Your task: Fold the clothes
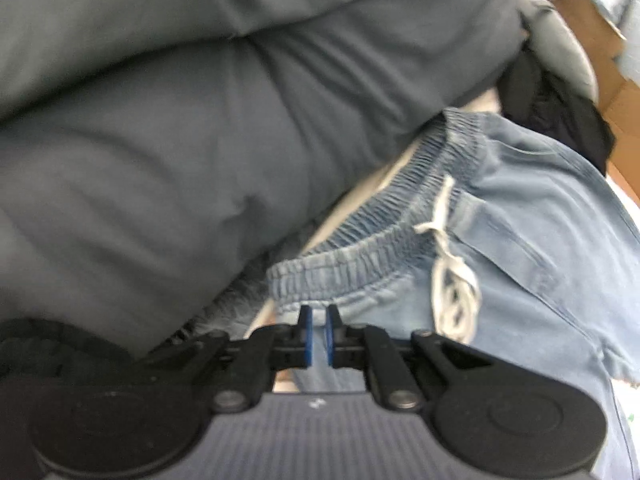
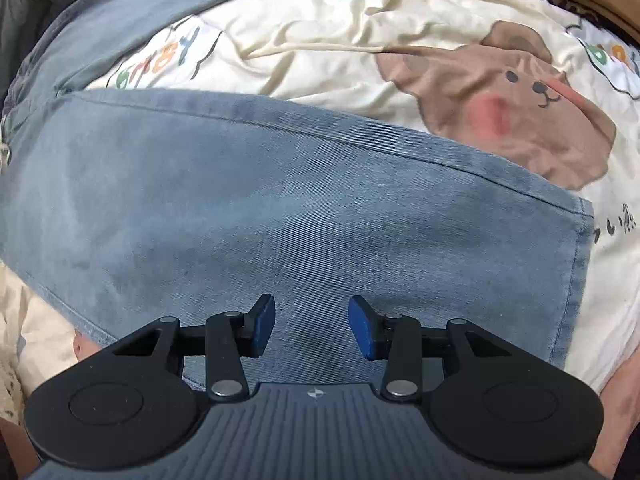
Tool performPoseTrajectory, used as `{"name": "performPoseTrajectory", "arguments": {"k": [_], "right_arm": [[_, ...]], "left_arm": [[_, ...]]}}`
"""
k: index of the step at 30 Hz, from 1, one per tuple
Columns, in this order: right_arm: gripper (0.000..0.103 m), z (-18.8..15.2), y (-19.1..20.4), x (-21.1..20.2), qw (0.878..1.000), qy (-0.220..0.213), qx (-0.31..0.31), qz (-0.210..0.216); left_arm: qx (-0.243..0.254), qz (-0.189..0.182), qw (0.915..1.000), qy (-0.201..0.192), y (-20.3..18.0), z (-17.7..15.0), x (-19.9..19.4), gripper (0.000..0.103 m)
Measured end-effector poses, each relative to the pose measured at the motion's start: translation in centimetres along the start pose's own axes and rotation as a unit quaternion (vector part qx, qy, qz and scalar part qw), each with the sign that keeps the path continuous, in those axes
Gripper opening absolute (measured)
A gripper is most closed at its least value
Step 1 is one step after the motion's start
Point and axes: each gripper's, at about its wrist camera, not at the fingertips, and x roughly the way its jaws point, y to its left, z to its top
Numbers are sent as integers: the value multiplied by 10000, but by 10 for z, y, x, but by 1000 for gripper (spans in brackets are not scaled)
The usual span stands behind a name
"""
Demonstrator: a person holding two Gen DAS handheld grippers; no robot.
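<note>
Light denim trousers (image 2: 280,208) lie on a bear-print sheet (image 2: 440,40). The left gripper (image 1: 319,322) pinches fabric just below their waistband (image 1: 360,248); the right gripper (image 2: 311,320) hovers spread above a leg (best kept taut).

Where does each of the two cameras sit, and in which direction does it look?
Left wrist view: sits on the left gripper, looks along its fingers at the elastic waistband of the blue denim shorts; jaws pinch the denim.
Right wrist view: sits on the right gripper, looks down on a shorts leg lying on the bear-print sheet; jaws open, over the fabric.
Shared: the same shorts.
</note>
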Motion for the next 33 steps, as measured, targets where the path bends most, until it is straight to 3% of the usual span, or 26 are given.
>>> {"name": "performPoseTrajectory", "arguments": {"k": [3, 5, 8, 14, 18, 24, 27, 33], "right_arm": [[48, -2, -1, 3, 9999, -62, 105, 56], [49, -5, -2, 4, 9999, -81, 118, 75], [49, -9, -4, 8, 9998, -14, 140, 117], [52, -19, -10, 14, 9991, 15, 314, 279], [52, -26, -10, 15, 9991, 46, 292, 305], [52, -23, -12, 9, 9991, -7, 320, 262], [52, -23, -14, 10, 9988, -67, 367, 328], [52, -24, -9, 15, 9987, -80, 307, 401]], "left_arm": [[146, 107, 9997, 150, -22, -10, -2, 9], [86, 10, 9996, 277, -36, -20, -1, 9], [426, -99, 9985, 329, -68, -37, -2, 9], [625, -551, 9948, 578, -123, -71, 21, 10], [661, -545, 9934, 767, -145, -95, 45, 11], [385, -552, 9946, 787, -138, -103, 54, 9], [3, -435, 9960, 781, -118, -96, 38, 10], [-289, -400, 9960, 747, -82, -104, 6, 10]]}}
